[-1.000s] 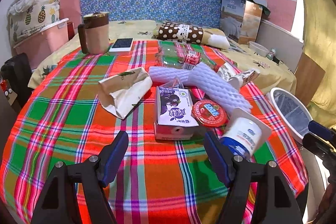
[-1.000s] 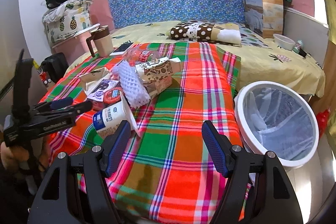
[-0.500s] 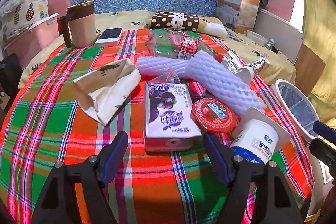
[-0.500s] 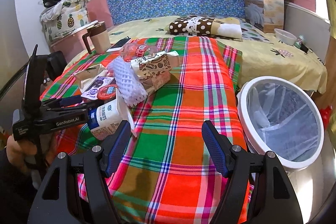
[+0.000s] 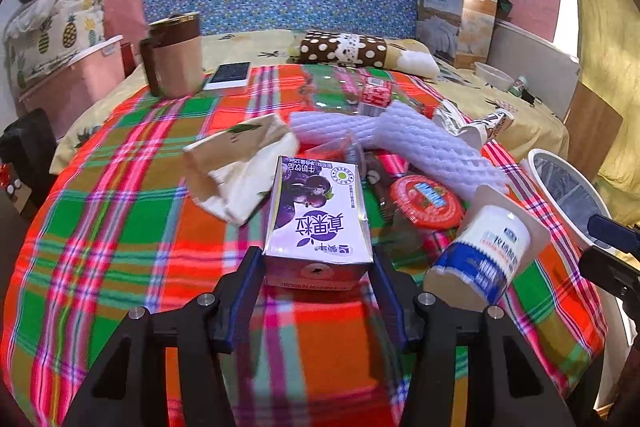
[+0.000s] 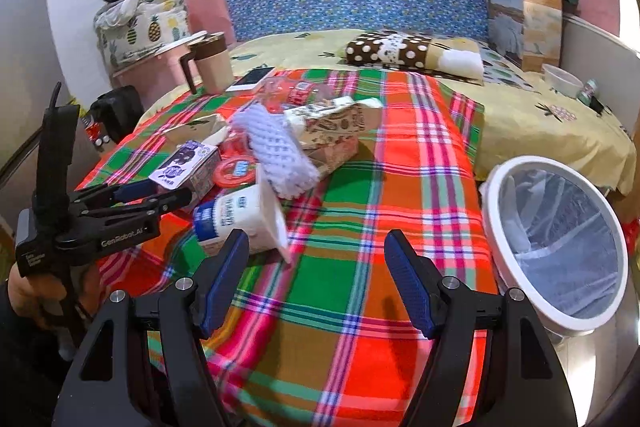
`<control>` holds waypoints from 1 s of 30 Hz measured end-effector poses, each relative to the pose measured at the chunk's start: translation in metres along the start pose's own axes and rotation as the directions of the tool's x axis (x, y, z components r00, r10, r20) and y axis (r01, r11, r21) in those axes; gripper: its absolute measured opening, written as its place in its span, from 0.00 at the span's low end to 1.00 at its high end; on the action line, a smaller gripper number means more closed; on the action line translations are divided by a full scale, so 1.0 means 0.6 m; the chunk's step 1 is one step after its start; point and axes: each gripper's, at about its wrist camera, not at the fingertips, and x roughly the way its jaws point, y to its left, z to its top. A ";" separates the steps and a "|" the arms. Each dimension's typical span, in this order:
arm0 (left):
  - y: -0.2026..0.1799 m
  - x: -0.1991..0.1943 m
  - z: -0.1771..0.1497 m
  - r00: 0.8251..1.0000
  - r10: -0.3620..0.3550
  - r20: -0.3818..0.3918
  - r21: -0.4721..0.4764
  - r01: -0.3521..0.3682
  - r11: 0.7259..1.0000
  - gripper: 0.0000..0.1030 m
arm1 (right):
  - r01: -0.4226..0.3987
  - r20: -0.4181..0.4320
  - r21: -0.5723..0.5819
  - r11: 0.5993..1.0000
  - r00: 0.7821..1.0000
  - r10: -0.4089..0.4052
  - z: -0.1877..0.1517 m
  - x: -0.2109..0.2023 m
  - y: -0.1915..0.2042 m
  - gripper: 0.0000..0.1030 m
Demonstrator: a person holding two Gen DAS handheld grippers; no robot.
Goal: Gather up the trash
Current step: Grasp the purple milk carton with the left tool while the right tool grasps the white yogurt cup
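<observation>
A purple and white milk carton (image 5: 316,215) lies on the plaid tablecloth (image 5: 120,227). My left gripper (image 5: 318,267) has closed in on its near end, both pads against its sides; it also shows in the right wrist view (image 6: 152,197). Beside it lie a red lid (image 5: 424,199), a tipped white yogurt cup (image 5: 480,259), white foam netting (image 5: 420,143) and a paper bag (image 5: 236,159). My right gripper (image 6: 316,275) is open and empty above the cloth, the yogurt cup (image 6: 240,217) just ahead of its left finger. A white-rimmed trash bin (image 6: 556,239) stands at the right.
A brown mug (image 5: 174,55) and a phone (image 5: 228,75) sit at the table's far left. A patterned box (image 6: 332,123) and a clear bottle with red label (image 5: 360,91) lie in the pile. A bed with a dotted pillow (image 6: 392,49) is behind.
My left gripper moved forward to the milk carton and its jaws narrowed onto the carton's sides. My right gripper shifted slightly toward the yogurt cup and stayed open.
</observation>
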 end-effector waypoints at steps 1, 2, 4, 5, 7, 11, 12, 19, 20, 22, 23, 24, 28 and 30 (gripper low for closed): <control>0.005 -0.005 -0.002 1.000 0.004 0.000 -0.005 -0.004 1.000 0.52 | -0.009 0.002 -0.010 1.000 1.000 0.009 0.002 0.001 0.006 0.69; 0.009 -0.010 -0.005 1.000 0.009 0.002 -0.011 -0.009 1.000 0.52 | -0.015 0.003 -0.016 1.000 1.000 0.015 0.002 0.002 0.009 0.69; 0.022 -0.021 -0.012 1.000 0.013 0.001 -0.024 -0.013 1.000 0.52 | -0.032 0.006 -0.037 0.999 0.999 0.033 0.005 0.006 0.019 0.69; 0.027 -0.025 -0.014 1.000 0.013 -0.001 -0.030 -0.013 0.999 0.52 | -0.035 0.006 -0.044 0.998 0.999 0.036 0.006 0.008 0.023 0.69; 0.039 -0.032 -0.019 1.000 0.018 -0.004 -0.047 -0.018 0.999 0.52 | -0.046 0.003 -0.065 0.997 0.999 0.046 0.007 0.016 0.031 0.69; 0.059 -0.043 -0.026 0.999 0.033 -0.001 -0.072 -0.033 0.997 0.52 | -0.053 -0.013 -0.109 0.993 0.999 0.052 0.008 0.030 0.047 0.69; 0.063 -0.046 -0.027 0.999 0.037 0.002 -0.075 -0.037 0.996 0.52 | -0.056 -0.021 -0.124 0.991 0.998 0.054 0.008 0.036 0.053 0.69; 0.070 -0.042 -0.028 1.000 0.019 -0.002 -0.095 -0.019 0.995 0.56 | -0.045 -0.046 -0.201 0.979 0.998 0.036 0.005 0.057 0.080 0.69; 0.070 -0.039 -0.028 1.000 0.016 -0.003 -0.094 -0.017 0.995 0.57 | -0.040 -0.046 -0.204 0.978 0.998 0.031 0.004 0.059 0.082 0.69; 0.070 -0.030 -0.027 1.000 0.014 -0.013 -0.088 -0.015 0.996 0.57 | -0.024 -0.050 -0.205 0.979 0.999 0.015 0.005 0.063 0.080 0.69; 0.070 -0.025 -0.025 1.000 0.009 -0.017 -0.088 -0.011 0.996 0.57 | -0.015 -0.048 -0.203 0.979 0.999 0.006 0.006 0.065 0.083 0.69; 0.072 -0.023 -0.025 1.000 0.006 -0.020 -0.089 -0.008 0.996 0.57 | -0.005 -0.052 -0.199 0.980 0.999 -0.006 0.007 0.067 0.081 0.69; 0.078 -0.016 -0.022 1.000 0.003 -0.025 -0.100 -0.005 0.995 0.56 | -0.002 -0.047 -0.188 0.982 0.999 -0.007 0.007 0.065 0.081 0.64; 0.079 -0.014 -0.022 1.000 -0.005 -0.028 -0.106 0.002 0.994 0.55 | -0.002 -0.042 -0.185 0.983 0.999 -0.006 0.005 0.060 0.081 0.60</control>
